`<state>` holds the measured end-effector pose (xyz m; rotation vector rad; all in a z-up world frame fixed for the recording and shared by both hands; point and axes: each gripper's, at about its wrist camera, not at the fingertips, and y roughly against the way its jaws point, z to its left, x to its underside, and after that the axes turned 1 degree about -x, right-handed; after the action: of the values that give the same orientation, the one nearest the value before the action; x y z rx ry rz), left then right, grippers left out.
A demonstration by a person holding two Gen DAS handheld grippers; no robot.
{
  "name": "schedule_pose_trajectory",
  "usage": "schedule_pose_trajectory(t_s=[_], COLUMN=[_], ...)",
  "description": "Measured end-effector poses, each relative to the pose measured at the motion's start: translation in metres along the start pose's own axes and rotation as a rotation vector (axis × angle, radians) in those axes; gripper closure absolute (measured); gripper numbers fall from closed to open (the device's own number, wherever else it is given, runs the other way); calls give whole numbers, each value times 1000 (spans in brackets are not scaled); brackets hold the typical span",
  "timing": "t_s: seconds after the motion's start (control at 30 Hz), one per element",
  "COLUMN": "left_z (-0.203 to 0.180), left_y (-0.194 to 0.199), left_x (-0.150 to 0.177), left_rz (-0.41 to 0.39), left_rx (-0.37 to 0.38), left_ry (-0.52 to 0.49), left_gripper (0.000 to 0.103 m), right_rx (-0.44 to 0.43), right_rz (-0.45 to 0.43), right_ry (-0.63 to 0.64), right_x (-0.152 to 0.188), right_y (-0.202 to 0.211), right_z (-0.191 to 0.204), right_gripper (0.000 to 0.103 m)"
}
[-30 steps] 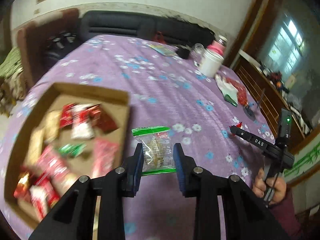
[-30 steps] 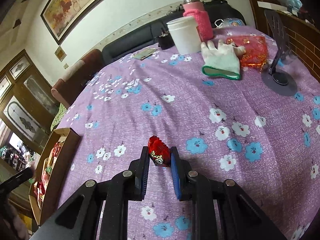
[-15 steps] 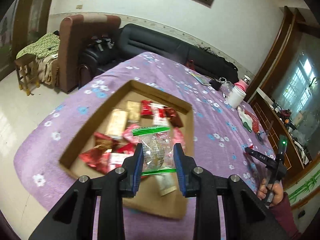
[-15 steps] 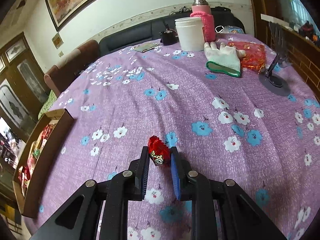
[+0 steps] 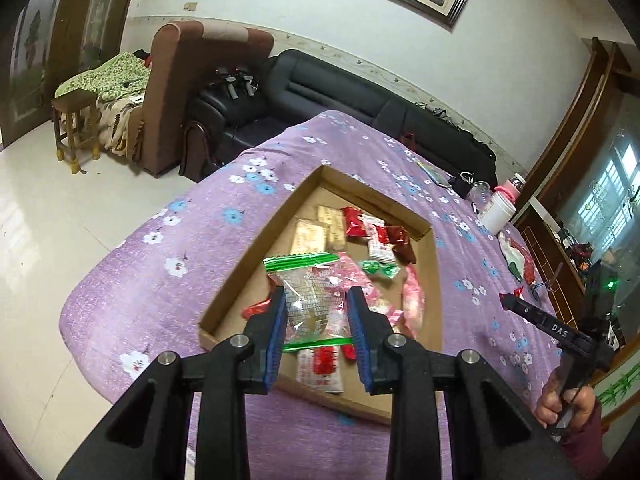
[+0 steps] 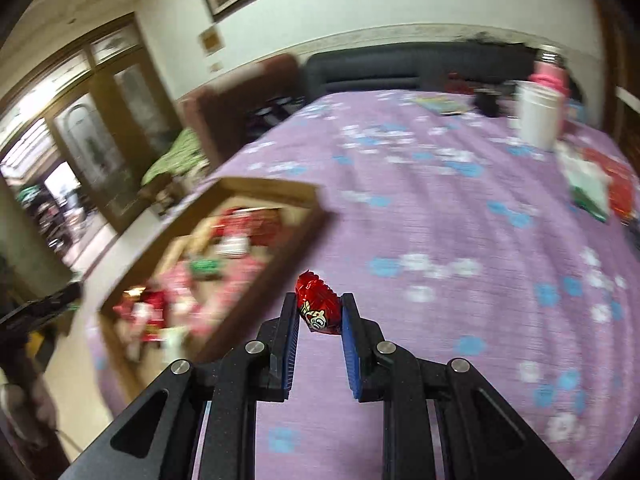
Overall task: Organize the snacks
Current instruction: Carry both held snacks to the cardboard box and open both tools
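Observation:
My left gripper (image 5: pixel 316 300) is shut on a clear snack bag with green edges (image 5: pixel 308 300) and holds it above the near part of the cardboard tray (image 5: pixel 256 248), which holds several red, pink and tan snack packets. My right gripper (image 6: pixel 319 308) is shut on a small red candy packet (image 6: pixel 318 308) and holds it above the purple flowered tablecloth (image 6: pixel 440 208), just right of the tray (image 6: pixel 272 192). The right gripper also shows in the left wrist view (image 5: pixel 516 300), to the right of the tray.
A white tub (image 6: pixel 538 116), a pink bottle (image 6: pixel 550 72), a white glove (image 6: pixel 588 188) and a red bag (image 6: pixel 618 184) stand at the table's far right. A black sofa (image 5: pixel 340 92), a brown armchair (image 5: pixel 192 80) and a wooden stool (image 5: pixel 76 124) are beyond the table edge.
My left gripper has carried the clear bag from beside the tray to above it. My right gripper has swung left with the red packet, close to the tray's right wall.

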<state>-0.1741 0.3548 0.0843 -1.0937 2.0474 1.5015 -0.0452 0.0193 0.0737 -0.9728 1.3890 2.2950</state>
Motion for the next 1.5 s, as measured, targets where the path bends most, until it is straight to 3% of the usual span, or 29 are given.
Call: schedule_pose_trajectory(t_s=[0.13,0.27,0.43,0.67,0.97,1.07,1.13,1.17,1.2,1.37,1.5], left_z=[2,-15,-32,-45,-56,-56,-56,-56,-56,-58,-60], left_y=[-4,-28,-77,-159,-233,-238,-238,-238,-236,-220,-192], left_x=[-10,-39,-87,-116,-121,-124,-125,-125,-125,-128,-128], left_rz=[21,42,86,218,299,295,286,281,277,266,225], left_rx=[24,21,35,41,-8,-8,-5,-5,-3,13,3], left_ry=[-24,-129,-170,-159,-166,-161,-150,-145,-142,-130,-132], left_gripper=[74,74,74,74,74,70,53,40,34,34,34], right_rx=[-89,-103,-110,-76,-57,-56,-61,-65,-69,-84,-70], right_rz=[45,72,109,143,211,207,200,199,197,169,129], right_ry=[21,92,117,158,137,143,153,154,155,166,188], right_x=[-8,-14,-18,-18,-13,-12,-13,-13,-13,-9,-5], right_y=[-17,-39,-72,-101,-133,-135,-135,-135,-134,-123,-103], right_z=[36,70,95,114,106,105,106,106,106,110,115], right_gripper=[80,80,80,80,80,80,80,79,78,59,57])
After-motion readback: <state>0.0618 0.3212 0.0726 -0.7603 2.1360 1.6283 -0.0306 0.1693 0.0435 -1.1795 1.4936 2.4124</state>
